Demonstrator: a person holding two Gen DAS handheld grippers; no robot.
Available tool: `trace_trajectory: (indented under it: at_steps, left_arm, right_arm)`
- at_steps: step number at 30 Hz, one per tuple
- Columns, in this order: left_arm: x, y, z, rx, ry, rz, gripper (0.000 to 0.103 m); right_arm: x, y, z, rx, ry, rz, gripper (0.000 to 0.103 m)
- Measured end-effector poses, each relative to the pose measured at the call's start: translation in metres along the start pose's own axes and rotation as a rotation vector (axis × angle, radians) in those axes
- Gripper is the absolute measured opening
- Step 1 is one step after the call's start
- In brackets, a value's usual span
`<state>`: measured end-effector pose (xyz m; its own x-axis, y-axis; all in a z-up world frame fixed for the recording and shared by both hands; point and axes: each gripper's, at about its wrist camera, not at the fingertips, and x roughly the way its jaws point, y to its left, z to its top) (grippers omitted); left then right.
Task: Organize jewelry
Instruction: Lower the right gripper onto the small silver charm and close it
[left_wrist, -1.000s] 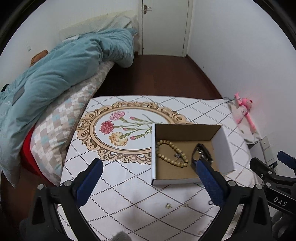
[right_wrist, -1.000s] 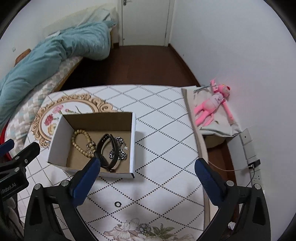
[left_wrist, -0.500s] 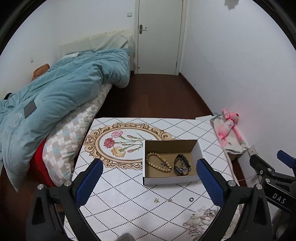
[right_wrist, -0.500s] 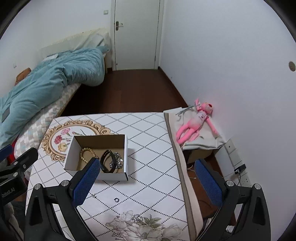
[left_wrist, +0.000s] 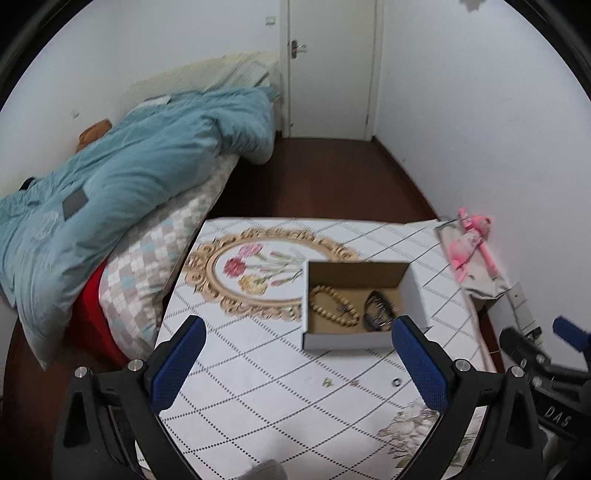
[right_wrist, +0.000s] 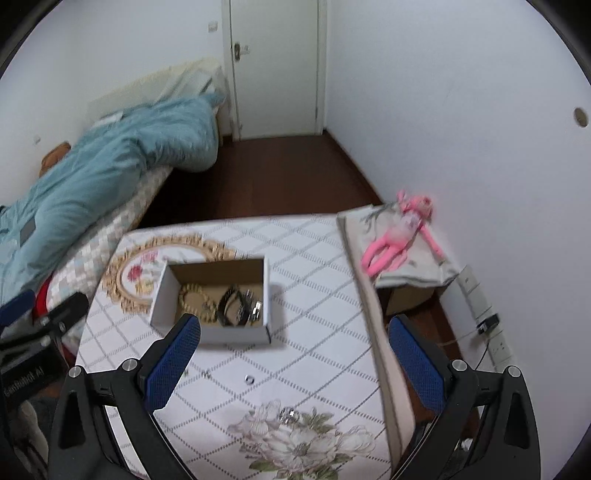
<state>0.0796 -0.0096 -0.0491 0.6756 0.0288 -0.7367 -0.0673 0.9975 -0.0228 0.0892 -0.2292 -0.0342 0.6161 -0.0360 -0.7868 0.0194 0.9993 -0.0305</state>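
An open cardboard box (left_wrist: 413, 291) (right_wrist: 210, 334) stands on the patterned table. In it lie a tan bead bracelet (left_wrist: 332, 305) (right_wrist: 194, 299) and a black bracelet (left_wrist: 376, 310) (right_wrist: 231, 308), with a silver piece (right_wrist: 255, 309) beside them. A small ring (left_wrist: 396, 382) (right_wrist: 250, 379), two tiny pieces (left_wrist: 327, 382) (right_wrist: 205, 375) and a silver item (right_wrist: 289, 414) lie loose on the table in front of the box. My left gripper (left_wrist: 295, 369) and right gripper (right_wrist: 291, 365) are both open and empty, held above the table's near side.
A bed with a teal duvet (left_wrist: 122, 192) (right_wrist: 110, 162) runs along the table's left. A pink plush toy (left_wrist: 469, 245) (right_wrist: 399, 236) lies on a cloth at the right by the wall. A white door (left_wrist: 328, 66) stands at the back.
Both grippers pulled back and up from the box over the last second, then dipped slightly closer; the box looks larger than half a second ago. Nothing was gripped.
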Motion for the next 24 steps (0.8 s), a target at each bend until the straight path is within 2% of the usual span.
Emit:
trace_trajectory:
  at_steps: [3,5,7,12,17,19,21,23,24]
  left_arm:
    - [0.022,0.007,-0.015,-0.004,0.055,0.031,0.103]
    - [0.039,0.011,-0.027,-0.003,0.098,0.05,0.103]
    - [0.058,0.017,-0.042,-0.007,0.151,0.073,0.103]
    - [0.089,0.027,-0.081,-0.012,0.251,0.095,0.103]
    - [0.106,0.031,-0.106,-0.012,0.318,0.108,0.103]
    - [0.111,0.035,-0.113,-0.019,0.335,0.11,0.103]
    - [0.115,0.038,-0.118,-0.026,0.356,0.109,0.103]
    - [0.118,0.041,-0.121,-0.034,0.369,0.105,0.103]
    - [0.119,0.042,-0.121,-0.037,0.372,0.101,0.103]
  right_arm:
    - [0.033,0.003,-0.019,-0.003,0.083,0.034,0.103]
    - [0.055,0.005,-0.034,-0.003,0.139,0.051,0.097]
    - [0.079,0.004,-0.051,-0.004,0.197,0.033,0.088]
    - [0.115,-0.007,-0.097,0.041,0.3,0.017,0.081]
    - [0.134,-0.005,-0.129,0.024,0.349,-0.026,0.079]
    - [0.14,-0.002,-0.137,0.011,0.367,-0.027,0.066]
    - [0.135,0.0,-0.141,0.005,0.311,-0.024,0.055]
    - [0.133,0.004,-0.142,-0.004,0.289,-0.027,0.027]
    - [0.133,0.005,-0.143,-0.006,0.287,-0.032,0.017]
